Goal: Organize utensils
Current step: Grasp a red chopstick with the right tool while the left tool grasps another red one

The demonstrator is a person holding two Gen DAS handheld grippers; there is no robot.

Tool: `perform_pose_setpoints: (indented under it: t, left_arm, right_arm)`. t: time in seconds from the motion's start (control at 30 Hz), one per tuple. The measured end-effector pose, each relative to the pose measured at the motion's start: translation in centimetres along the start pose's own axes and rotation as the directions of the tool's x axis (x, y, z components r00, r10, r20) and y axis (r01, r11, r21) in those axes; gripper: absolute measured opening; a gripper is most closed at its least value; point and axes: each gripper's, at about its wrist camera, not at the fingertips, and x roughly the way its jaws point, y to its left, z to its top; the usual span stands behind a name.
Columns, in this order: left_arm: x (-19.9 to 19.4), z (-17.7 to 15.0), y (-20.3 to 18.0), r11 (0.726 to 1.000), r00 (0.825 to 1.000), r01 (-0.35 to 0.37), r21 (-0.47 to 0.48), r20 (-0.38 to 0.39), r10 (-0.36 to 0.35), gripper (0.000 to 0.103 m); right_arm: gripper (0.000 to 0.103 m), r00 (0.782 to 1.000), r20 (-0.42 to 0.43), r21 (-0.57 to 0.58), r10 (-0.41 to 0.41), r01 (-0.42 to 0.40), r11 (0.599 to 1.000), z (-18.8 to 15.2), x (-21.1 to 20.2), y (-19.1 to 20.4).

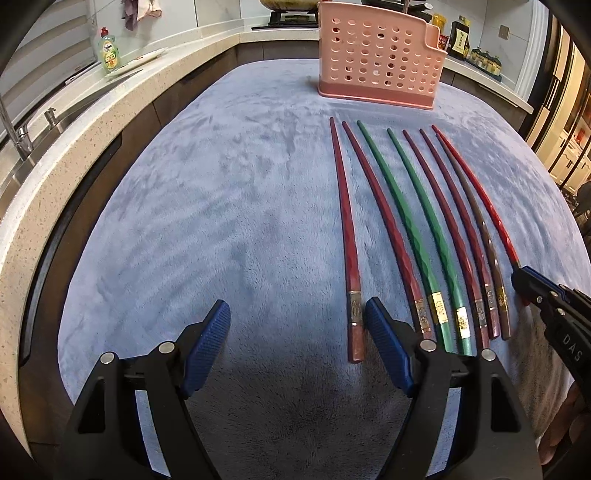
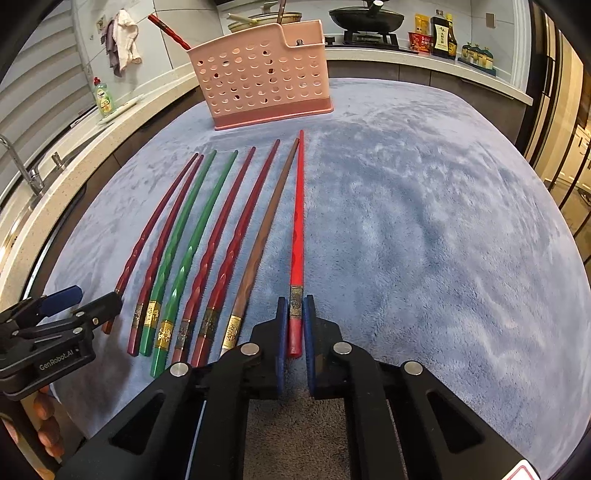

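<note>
My right gripper (image 2: pixel 295 325) is pinching the thick handle end of the bright red chopstick (image 2: pixel 297 236), blue pads pressed to both sides of it just below its gilt band, the stick lying flat on the blue plush cloth (image 2: pixel 424 229) and pointing toward the pink perforated utensil holder (image 2: pixel 258 81). My left gripper (image 1: pixel 297 321) stands spread with nothing between its pads, its right-hand pad just beside the handle of the outermost dark red chopstick (image 1: pixel 341 221) at the far left of the row. Between the two lie six more: another dark red chopstick (image 1: pixel 380 221), two green chopsticks (image 1: pixel 410 221), two maroon chopsticks (image 1: pixel 454 221) and a brown chopstick (image 1: pixel 476 221) close alongside the bright red one. All eight rest side by side on the cloth, tips toward the holder, which stands upright at the far edge. One red chopstick (image 2: pixel 168 31) already leans out of the holder's left end. By my reckoning the sorting has barely begun: one stick is stowed, one is gripped but not yet lifted, seven wait untouched.
</note>
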Motion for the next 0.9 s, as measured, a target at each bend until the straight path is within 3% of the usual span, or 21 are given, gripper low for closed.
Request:
perform_pose_setpoints:
  t: [0.2, 0.33, 0.67, 0.9]
  left_arm:
    - [0.2, -0.1, 0.2, 1.000, 1.000, 0.003, 0.000, 0.000, -0.003, 0.067]
    - [0.2, -0.1, 0.2, 1.000, 1.000, 0.006, 0.003, -0.001, -0.006, 0.058]
    - [-0.1, 0.2, 0.6, 1.000, 1.000, 0.020, -0.003, -0.002, -0.020, 0.014]
    - [-0.8, 0.6, 1.2, 0.999, 0.999, 0.046, -0.022, 0.001, -0.046, 0.011]
  right_arm:
    - [0.007, 1.000, 0.001, 0.006, 0.000, 0.000, 1.000, 0.0, -0.1, -0.2]
    - [0.007, 1.000, 0.002, 0.013, -0.001, 0.001, 1.000, -0.2, -0.3, -0.5]
    - [0.007, 1.000, 0.007, 0.020, -0.009, 0.008, 1.000, -0.4, -0.8, -0.8]
    - [0.007, 0.999, 0.033, 0.036, -0.011, 0.010, 0.999, 0.0, -2.1, -1.5]
